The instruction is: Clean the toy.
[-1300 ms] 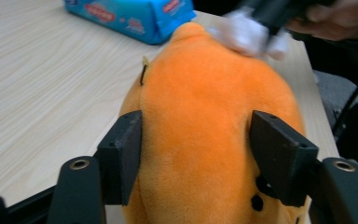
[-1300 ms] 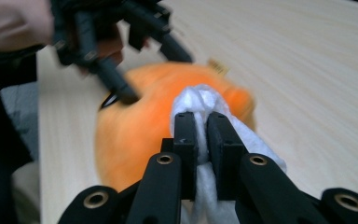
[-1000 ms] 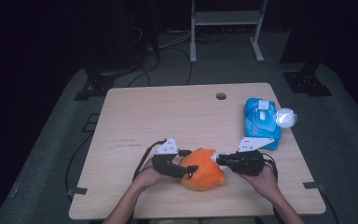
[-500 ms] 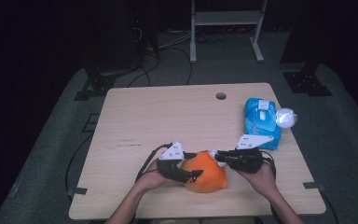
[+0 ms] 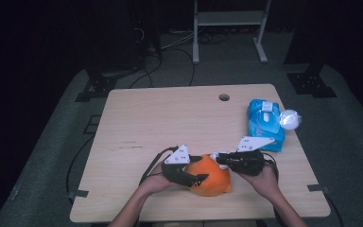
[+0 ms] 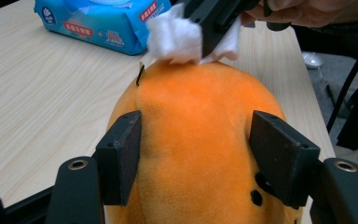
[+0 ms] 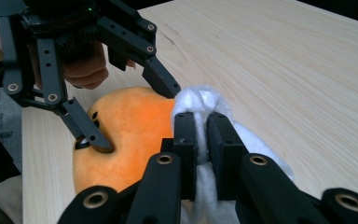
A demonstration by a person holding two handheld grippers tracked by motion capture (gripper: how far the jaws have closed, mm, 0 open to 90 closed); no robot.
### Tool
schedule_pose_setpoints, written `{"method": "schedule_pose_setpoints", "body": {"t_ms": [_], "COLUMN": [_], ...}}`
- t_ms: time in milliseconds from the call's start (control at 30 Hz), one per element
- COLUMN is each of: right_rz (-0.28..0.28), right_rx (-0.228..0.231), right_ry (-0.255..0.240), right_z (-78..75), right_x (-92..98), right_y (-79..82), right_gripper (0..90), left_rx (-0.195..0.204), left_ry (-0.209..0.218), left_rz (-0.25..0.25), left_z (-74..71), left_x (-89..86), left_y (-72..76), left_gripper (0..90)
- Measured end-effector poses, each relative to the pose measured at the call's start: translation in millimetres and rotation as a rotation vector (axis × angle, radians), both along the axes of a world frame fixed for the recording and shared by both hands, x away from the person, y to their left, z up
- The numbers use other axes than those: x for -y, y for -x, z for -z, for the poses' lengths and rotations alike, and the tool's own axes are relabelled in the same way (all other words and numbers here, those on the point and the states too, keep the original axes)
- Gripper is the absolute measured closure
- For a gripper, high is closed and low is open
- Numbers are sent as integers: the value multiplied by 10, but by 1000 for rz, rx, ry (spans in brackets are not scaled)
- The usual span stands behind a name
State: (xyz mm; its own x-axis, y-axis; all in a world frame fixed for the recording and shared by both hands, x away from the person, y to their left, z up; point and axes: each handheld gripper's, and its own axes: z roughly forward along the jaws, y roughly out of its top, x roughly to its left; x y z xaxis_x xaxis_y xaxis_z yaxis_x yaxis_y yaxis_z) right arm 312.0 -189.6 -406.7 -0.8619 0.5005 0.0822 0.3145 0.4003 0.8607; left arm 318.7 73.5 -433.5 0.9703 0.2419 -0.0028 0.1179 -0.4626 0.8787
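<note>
An orange plush toy (image 5: 213, 178) lies near the table's front edge. My left gripper (image 5: 199, 169) is shut on it, and in the left gripper view its pads (image 6: 121, 158) press the sides of the plush (image 6: 196, 107). My right gripper (image 7: 202, 128) is shut on a crumpled white wipe (image 7: 200, 100). It holds the wipe (image 6: 175, 39) against the top of the plush (image 7: 130, 126) from the right. In the high view the right gripper (image 5: 216, 158) meets the toy at its upper edge.
A blue pack of wet wipes (image 5: 264, 124) lies on the right of the wooden table (image 5: 170, 123), with a small clear round object (image 5: 290, 119) beside it. A cable hole (image 5: 224, 97) sits near the far edge. Dark floor and stands surround the table.
My left gripper has shifted slightly right with the plush toy, bringing it closer under the wipe. The right gripper has stayed in place.
</note>
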Motion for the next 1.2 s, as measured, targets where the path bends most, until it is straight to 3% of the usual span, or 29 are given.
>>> {"method": "schedule_pose_setpoints", "body": {"t_ms": [67,200,300,433,500,533,600,667,767,800,833,900,933,1033,1133,1200], "right_rz": [-9,-21,-36,-59,-63,-61,-51,-40,-7,5,13,21,23,1,4,1], "right_rx": [-11,-6,0,14,19,23,29,37,84,101,112,106,98,32,38,36], "right_ry": [-6,8,10,13,21,29,27,11,-14,-20,-24,-16,0,-15,0,-4], "right_z": [28,66,66,58,50,46,23,-28,-138,-168,-186,-172,-133,5,5,9], "right_x": [0,-9,9,4,-8,-11,2,23,43,45,45,42,37,53,56,62], "right_y": [-6,69,137,204,218,216,196,173,159,151,140,115,95,52,82,99], "right_gripper": [816,815,815,813,813,814,816,817,816,816,816,816,815,815,815,814], "left_rx": [-15,-17,-101,-261,-270,-263,-195,-113,56,94,121,136,128,33,-80,-118], "left_ry": [12,-15,-21,-19,-23,-26,-32,-12,-6,-5,-16,-49,-44,-16,19,28], "left_rz": [-2,-8,-26,-26,-15,-10,-4,-6,-45,-51,-51,-37,-32,-37,-77,-76], "left_z": [-7,-74,-56,61,88,75,15,-41,-135,-148,-143,-93,-55,-31,-10,33], "left_x": [-16,-25,-43,-1,18,19,9,13,56,72,84,98,98,66,18,3], "left_y": [-18,-46,-96,-148,-146,-139,-114,-79,-11,2,10,12,11,-46,-119,-133], "left_gripper": [324,197,109,70,75,138,279,351,369,369,368,354,335,190,100,116]}}
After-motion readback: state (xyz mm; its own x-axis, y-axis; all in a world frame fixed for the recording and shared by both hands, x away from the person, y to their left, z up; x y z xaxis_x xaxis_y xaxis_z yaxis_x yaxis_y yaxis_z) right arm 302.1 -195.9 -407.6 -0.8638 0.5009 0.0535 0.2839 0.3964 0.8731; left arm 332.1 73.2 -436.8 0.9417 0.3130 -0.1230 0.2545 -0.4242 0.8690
